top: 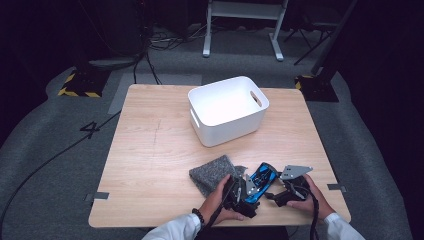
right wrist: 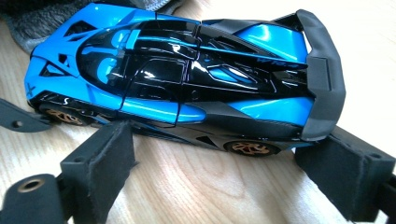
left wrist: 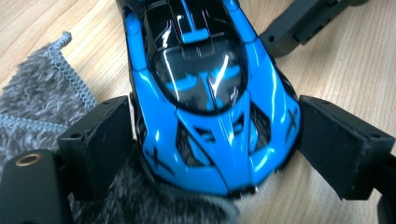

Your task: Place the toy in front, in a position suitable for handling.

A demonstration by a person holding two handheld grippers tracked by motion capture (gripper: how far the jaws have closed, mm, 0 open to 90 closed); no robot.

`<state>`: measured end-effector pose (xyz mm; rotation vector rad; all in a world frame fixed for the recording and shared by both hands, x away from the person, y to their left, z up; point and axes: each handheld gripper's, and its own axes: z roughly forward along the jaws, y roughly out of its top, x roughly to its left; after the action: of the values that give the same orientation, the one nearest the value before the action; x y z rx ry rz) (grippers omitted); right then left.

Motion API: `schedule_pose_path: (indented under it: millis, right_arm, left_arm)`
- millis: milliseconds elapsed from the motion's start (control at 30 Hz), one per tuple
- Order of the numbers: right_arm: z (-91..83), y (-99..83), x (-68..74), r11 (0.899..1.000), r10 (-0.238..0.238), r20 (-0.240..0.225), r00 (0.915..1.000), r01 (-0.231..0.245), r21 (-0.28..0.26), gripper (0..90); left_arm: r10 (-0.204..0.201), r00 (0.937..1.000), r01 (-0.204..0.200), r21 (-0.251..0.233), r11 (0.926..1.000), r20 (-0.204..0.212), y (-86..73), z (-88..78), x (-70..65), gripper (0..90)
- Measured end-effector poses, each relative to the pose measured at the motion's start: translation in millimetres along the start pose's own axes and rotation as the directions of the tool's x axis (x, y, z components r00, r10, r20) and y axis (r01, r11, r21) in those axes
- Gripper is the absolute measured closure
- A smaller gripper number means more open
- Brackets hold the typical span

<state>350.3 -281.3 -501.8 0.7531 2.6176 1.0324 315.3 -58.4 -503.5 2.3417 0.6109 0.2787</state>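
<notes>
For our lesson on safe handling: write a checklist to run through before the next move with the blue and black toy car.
1. Blue and black toy car upright on the wooden table: ok.
2. Left gripper straddles the car's nose, jaws on both sides: ok.
3. Left pads pressing the car: cannot tell.
4. Right gripper open beside the car's flank, not around it: ok.
5. Grey fuzzy cloth away from the left jaws: not ok, it lies under the nose.
6. White plastic bin open and empty: ok.
</notes>
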Motion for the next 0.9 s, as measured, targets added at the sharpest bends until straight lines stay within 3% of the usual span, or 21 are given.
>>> schedule_pose_path:
  millis: [33, 200, 300, 533, 733, 900]
  right_arm:
    - [-0.3, 0.2, 0.6, 1.000, -0.003, -0.002, 1.0000, 0.003, 0.000, 14.5]
    - [-3.3, -1.8, -0.4, 1.000, -0.007, 0.000, 1.0000, 0.007, -0.017, 24.6]
    - [-4.4, -3.1, -0.9, 1.000, -0.016, -0.013, 0.9998, 0.016, -0.022, 26.8]
    - [-5.8, -4.4, 0.0, 0.999, -0.047, -0.043, 0.9980, 0.045, -0.026, 27.6]
    - [-6.3, -3.3, -0.5, 0.997, -0.072, -0.059, 0.9956, 0.070, -0.033, 24.6]
    - [-6.3, 1.1, -1.2, 0.995, -0.092, -0.063, 0.9938, 0.089, -0.040, 23.3]
  left_arm:
    - [-0.020, 0.9993, 0.020, 0.008, 0.9998, 0.032, -0.3, -0.2, 4.2, 14.4]
    - [-0.004, 0.9988, 0.002, 0.034, 0.9994, 0.050, -2.3, -5.7, 11.6, 17.9]
    - [0.010, 0.9982, -0.013, 0.052, 0.9986, 0.059, -4.7, -10.6, 19.7, 20.6]
    - [-0.008, 0.9983, 0.004, 0.084, 0.9964, 0.058, -19.1, -26.1, 46.3, 20.5]
    - [-0.044, 0.9989, 0.042, 0.121, 0.9918, 0.014, -31.9, -40.2, 65.3, 18.7]
    - [-0.113, 0.9926, 0.117, 0.111, 0.9869, -0.046, -45.7, -51.0, 85.3, 17.6]
